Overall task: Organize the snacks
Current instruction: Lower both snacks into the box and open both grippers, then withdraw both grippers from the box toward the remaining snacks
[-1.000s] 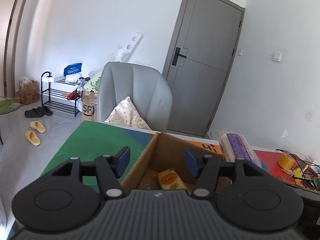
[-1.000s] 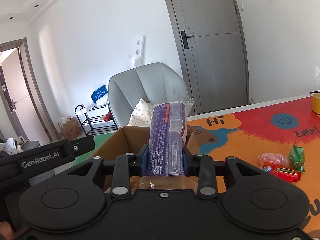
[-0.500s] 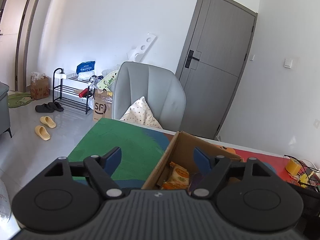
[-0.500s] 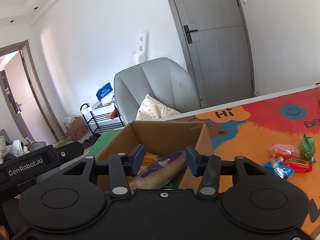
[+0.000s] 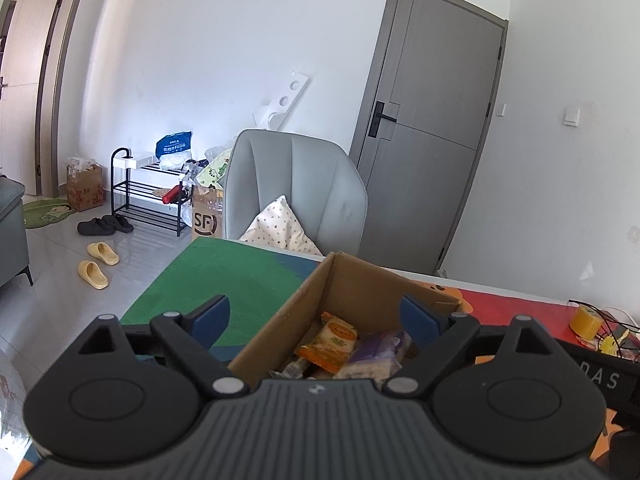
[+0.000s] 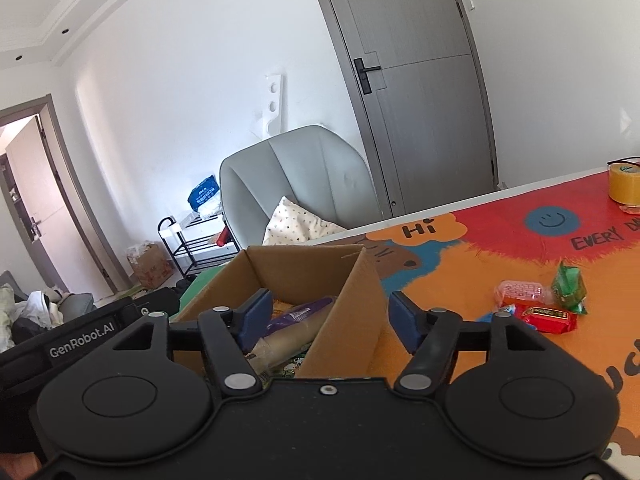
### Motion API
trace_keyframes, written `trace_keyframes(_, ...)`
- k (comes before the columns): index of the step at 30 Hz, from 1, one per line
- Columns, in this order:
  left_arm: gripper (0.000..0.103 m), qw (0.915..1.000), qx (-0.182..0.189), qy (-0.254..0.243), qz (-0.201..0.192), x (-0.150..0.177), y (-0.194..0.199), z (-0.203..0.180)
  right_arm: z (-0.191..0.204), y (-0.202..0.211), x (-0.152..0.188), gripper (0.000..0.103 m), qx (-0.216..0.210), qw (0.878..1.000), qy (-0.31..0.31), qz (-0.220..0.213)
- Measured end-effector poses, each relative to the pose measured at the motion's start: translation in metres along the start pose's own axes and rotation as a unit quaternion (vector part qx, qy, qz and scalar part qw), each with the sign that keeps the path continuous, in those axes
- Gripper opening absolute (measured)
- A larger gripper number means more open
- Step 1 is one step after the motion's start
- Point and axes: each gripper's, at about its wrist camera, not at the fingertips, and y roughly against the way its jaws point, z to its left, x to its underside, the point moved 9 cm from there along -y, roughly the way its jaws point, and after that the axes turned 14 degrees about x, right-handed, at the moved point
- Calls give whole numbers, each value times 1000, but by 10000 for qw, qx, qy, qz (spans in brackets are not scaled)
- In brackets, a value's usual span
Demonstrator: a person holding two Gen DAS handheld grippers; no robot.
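Presently, right gripper (image 6: 326, 316): jaws spread wide, nothing between them; I have it poised straddling the near right wall of the cardboard box (image 6: 348, 312).
Left gripper (image 5: 316, 316): likewise released and empty; the box's left wall runs up between its fingers.
Box contents, just ahead of both tools: purple-wrapped cracker sleeve (image 6: 296, 320) lying slanted inside; orange snack packet (image 5: 329, 342) beside it; smaller wrappers beneath, too hidden for me to name.
Loose snacks, off to the right of the right gripper on the colourful table mat (image 6: 472, 280): pink packet (image 6: 520, 292), green packet (image 6: 568, 288), red packet (image 6: 546, 318) and a blue wrapper (image 6: 494, 314), bunched close together, well apart from the box.
Farther out: yellow tape roll (image 6: 624, 184) near the table's far edge; grey chair (image 6: 296, 184) behind the box.
Handling judgement: the loose packets look light, soft and crinkly; film wrap likely slippery. I would pinch each across its flat middle, not at a sealed end, with gentle closure so contents are not crushed.
Risk: snagging a neighbouring packet, since they lie touching.
Task status: partly done; four pieces left outside, by my count.
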Motion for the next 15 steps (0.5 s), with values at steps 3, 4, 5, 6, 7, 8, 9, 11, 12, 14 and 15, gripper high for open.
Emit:
trace_keyframes(3,92,10000,46,-64,21,2,4,-10,-12,7,-1,74,90,9999,-27,-68)
trace_keyframes(4,92,9999,80,-68,53,3,4,-13,-16,9,-1,75,100,9999,-44,-73)
trace_keyframes(5,92,9999,109,-70,90,5,4,-17,-20,11,-1,77,105,9999,-63,-78)
trace_keyframes(6,93,9998,105,-80,129,7,4,-21,-23,13,-1,79,119,9999,-73,-80)
trace_keyframes(7,95,9998,86,-90,163,9,4,-24,-27,15,0,79,140,9998,-80,-79)
trace_keyframes(8,95,9998,89,-91,184,10,5,-26,-31,16,0,79,158,9998,-90,-66)
trace_keyframes(9,95,9997,116,-96,204,11,5,-29,-35,17,0,81,171,9998,-108,-47)
trace_keyframes(11,95,9995,155,-131,250,14,4,-37,-44,21,0,87,193,9997,-171,-30)
trace_keyframes(12,96,9994,159,-158,263,15,4,-41,-49,23,1,91,201,9996,-205,-18)
trace_keyframes(14,96,9993,156,-218,276,19,6,-48,-58,28,1,94,237,9994,-242,-42)
trace_keyframes(15,96,9992,168,-241,278,20,6,-51,-63,30,1,96,266,9993,-245,-55)
